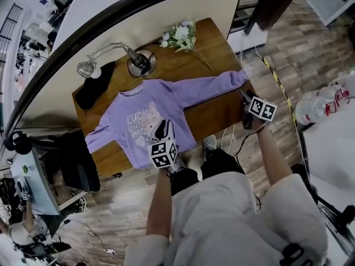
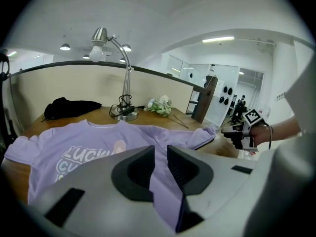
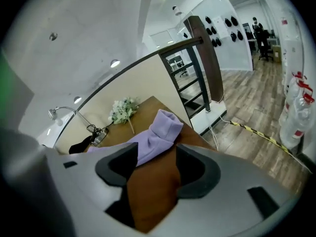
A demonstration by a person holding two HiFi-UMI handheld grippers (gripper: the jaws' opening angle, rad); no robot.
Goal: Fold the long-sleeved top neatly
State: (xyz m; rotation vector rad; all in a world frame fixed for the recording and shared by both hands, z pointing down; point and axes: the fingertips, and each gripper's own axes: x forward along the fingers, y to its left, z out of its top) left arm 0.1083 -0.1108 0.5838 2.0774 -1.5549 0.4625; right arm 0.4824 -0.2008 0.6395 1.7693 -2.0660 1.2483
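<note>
Wooden table (image 1: 217,114); purple top (image 1: 150,107) spread; left gripper (image 2: 160,167) jaws pinch hem

Lighting: even, bright, supplied by ceiling strips (image 2: 217,39) | Shadows: soft | Distortion: strong fisheye bending, dark corners in gripper views | Blur: slight at edges

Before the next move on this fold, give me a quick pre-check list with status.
1. Grip of the left gripper on the hem of the purple top: ok, fabric pinched between its jaws.
2. Grip of the right gripper on the sleeve cuff: not ok, jaws open and empty, cuff lies ahead of them.
3. Top spread flat, print up: ok.
4. Cuff supported by the table: ok, though it lies at the edge.
5. Lamp and black cloth clear of the collar: cannot tell, both sit close.
</note>
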